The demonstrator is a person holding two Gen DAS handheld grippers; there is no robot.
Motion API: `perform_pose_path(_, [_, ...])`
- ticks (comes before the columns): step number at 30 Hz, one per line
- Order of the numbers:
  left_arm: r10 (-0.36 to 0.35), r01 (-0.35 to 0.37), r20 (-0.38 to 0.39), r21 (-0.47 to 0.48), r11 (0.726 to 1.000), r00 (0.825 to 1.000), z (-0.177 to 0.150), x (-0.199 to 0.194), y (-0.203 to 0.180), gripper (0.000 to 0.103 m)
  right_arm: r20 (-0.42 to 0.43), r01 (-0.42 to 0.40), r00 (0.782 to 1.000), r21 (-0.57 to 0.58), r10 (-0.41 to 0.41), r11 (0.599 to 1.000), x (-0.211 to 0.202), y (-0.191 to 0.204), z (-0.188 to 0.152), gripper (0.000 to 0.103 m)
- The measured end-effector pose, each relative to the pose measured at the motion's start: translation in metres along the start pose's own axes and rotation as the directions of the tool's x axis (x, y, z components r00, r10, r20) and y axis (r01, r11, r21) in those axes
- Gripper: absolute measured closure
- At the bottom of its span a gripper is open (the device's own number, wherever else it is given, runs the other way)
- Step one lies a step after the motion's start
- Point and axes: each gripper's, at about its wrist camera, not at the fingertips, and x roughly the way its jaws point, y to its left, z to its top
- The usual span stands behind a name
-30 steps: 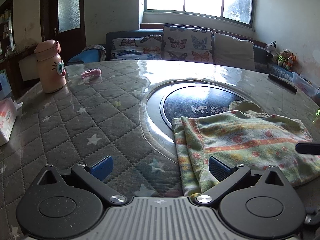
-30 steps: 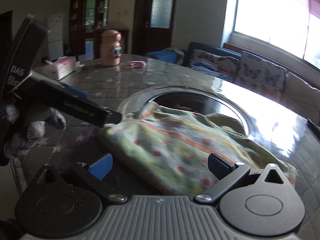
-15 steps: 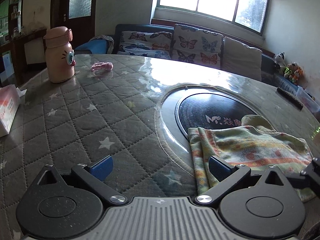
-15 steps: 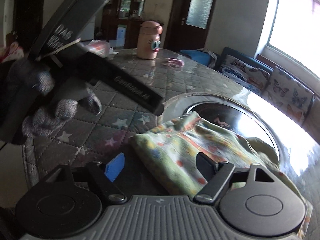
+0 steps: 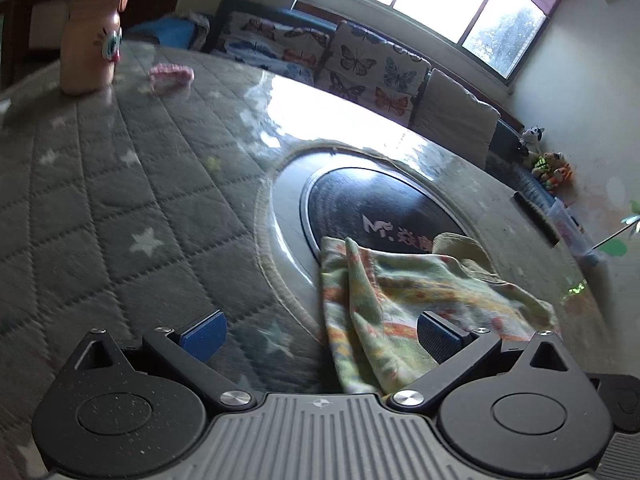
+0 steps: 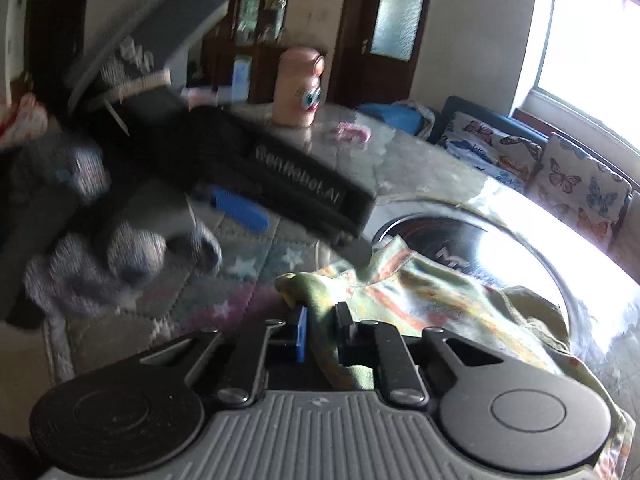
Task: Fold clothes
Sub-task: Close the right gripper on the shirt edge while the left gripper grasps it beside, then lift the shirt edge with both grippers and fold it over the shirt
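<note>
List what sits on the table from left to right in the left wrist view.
Pink cartoon-eyed bottle → small pink item → round black hotplate → striped floral garment → black remote.

Quilted star-pattern table cover (image 5: pixel 120 208) under a clear glossy sheet. Round dark inset (image 5: pixel 380 216) with white lettering in the table centre. Pink cartoon-eyed bottle (image 5: pixel 94 36) upright at far left, small pink item (image 5: pixel 170 74) just beside it. Butterfly-print cushions (image 5: pixel 360 68) on the sofa under the window (image 5: pixel 436 8). Plush toys (image 5: pixel 550 162) at far right. Dark remote-like bar (image 5: pixel 536 218) near the table edge.
</note>
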Motion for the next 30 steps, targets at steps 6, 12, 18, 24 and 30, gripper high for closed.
perform_pose_path(6, [-0.111, 0.107, -0.051, -0.083, 0.991, 0.992, 0.005, 0.010, -0.009, 0.008, 0.053, -0.023, 0.998, 0.074, 0.019, 0.997, -0.023, -0.017, -0.002, 0.094])
perform_pose_path(12, [-0.180, 0.170, -0.077, -0.114, 0.979, 0.981, 0.001, 0.020, -0.017, 0.039, 0.066, -0.050, 0.997, 0.097, 0.043, 0.994, -0.036, -0.024, -0.009, 0.095])
perform_pose_path(18, [-0.178, 0.168, -0.079, -0.122, 0.978, 0.981, -0.002, 0.023, -0.014, 0.079, 0.076, -0.077, 0.995, 0.119, 0.068, 0.990, -0.049, -0.030, -0.016, 0.094])
perform_pose_path(24, [-0.176, 0.165, -0.080, -0.131, 0.978, 0.981, -0.005, 0.026, -0.012, 0.086, 0.080, -0.070, 0.995, 0.204, 0.055, 0.977, -0.060, -0.048, -0.026, 0.079])
perform_pose_path(30, [-0.167, 0.158, -0.073, -0.116, 0.981, 0.983, -0.006, 0.026, -0.015, 0.086, 0.030, 0.076, 0.996, 0.303, -0.089, 0.950, -0.052, -0.088, -0.036, 0.079])
